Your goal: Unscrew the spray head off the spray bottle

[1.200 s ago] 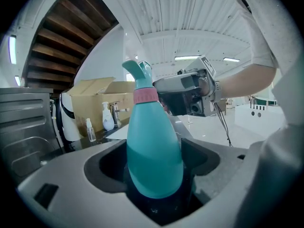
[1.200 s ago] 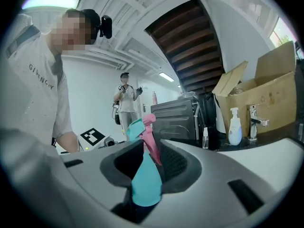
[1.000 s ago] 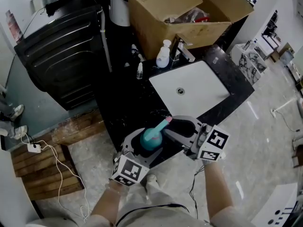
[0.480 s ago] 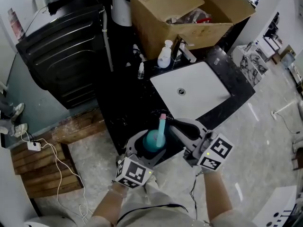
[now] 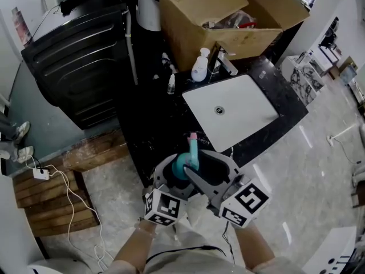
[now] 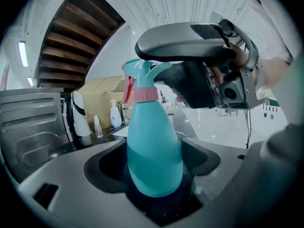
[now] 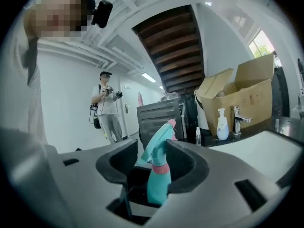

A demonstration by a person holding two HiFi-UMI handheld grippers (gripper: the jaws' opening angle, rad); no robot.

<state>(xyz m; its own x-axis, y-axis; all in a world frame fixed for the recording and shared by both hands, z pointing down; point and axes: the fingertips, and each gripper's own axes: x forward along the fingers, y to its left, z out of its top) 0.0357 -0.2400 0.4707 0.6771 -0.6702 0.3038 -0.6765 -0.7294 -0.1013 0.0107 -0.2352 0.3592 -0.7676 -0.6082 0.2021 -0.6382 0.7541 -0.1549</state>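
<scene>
Swung round toward the near side, the right gripper (image 5: 206, 173) has let its jaws spread off the spray head (image 5: 193, 146), whose nozzle now points far instead of far-right.

Left gripper (image 5: 173, 178) pinches the teal spray bottle (image 5: 181, 165) by its belly, upright, at the near edge of the black worktop (image 5: 154, 124); the right gripper's jaws, just opened wider, stand either side of the pink collar (image 7: 160, 169) without pressing. The unscrewing looks only partly done: for the next turn the right should probably close again on the head's collar, clear of the trigger, and twist while the left holds firm. Beyond, from left, a black cabinet (image 5: 80, 56), small bottle (image 5: 171, 84), pump bottle (image 5: 199, 66), tap (image 5: 223, 61), cardboard box (image 5: 228, 16) and white sink (image 5: 251, 96) sit well apart; nothing blocks the hands.
</scene>
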